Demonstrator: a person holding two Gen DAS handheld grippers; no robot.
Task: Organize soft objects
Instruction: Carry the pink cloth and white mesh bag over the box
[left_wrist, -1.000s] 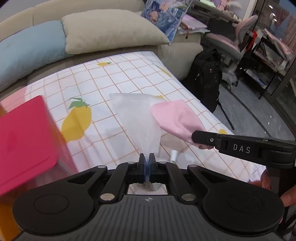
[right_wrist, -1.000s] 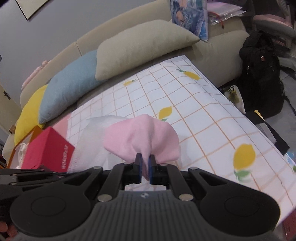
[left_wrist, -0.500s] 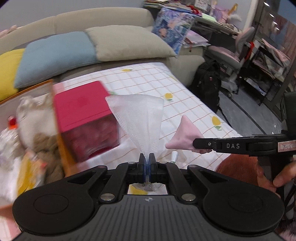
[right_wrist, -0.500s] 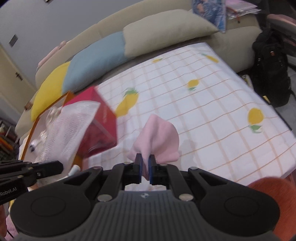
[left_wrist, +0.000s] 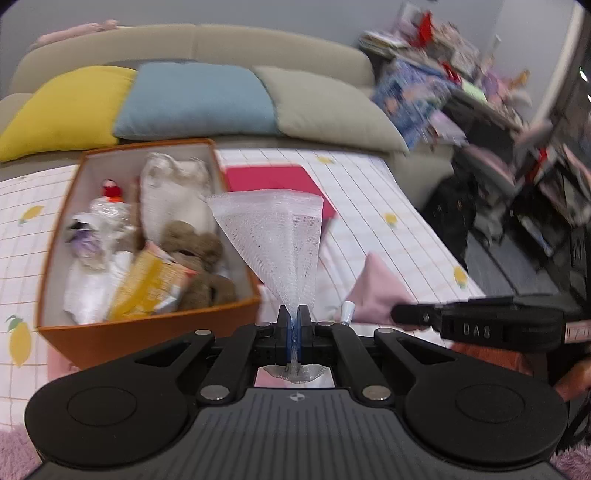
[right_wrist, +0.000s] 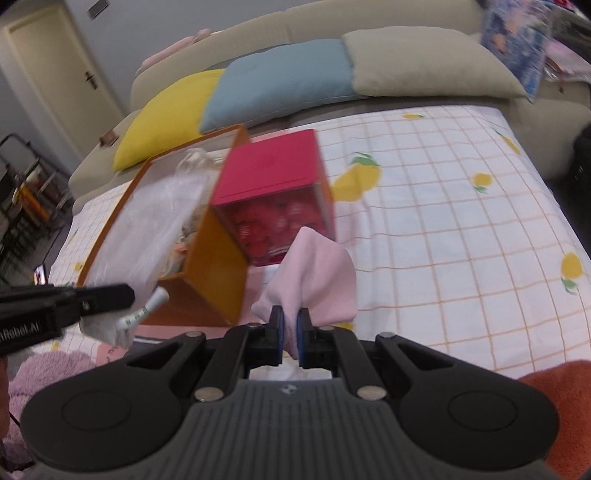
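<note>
Now both soft things are almost at the box

You have swung both hands over toward the orange box. A second ago you saw only the lemon sheet and the cushions; now the open box fills the left side of the left view. That looks like the place for the soft things, so the carrying part seems nearly done and the dropping part comes next.

Your left tool is pressed together, pinching the white mesh cloth, which fans up above the tips. Your right tool is pressed together too, pinching the pink cloth. Both cloths hang in the air, near the box's right side but not inside it.

Mind the edges. The box's near wall is right in front of your left tool, and its right wall stands between the mesh and the things inside. The red box sits just beside that wall, straight ahead of your pink cloth, so it could get bumped.

Inside, the box is already crowded with a brown soft toy, a yellow packet and white bags. The most open room looks to be near the back and on top. The bed to the right is wide and bare
</note>
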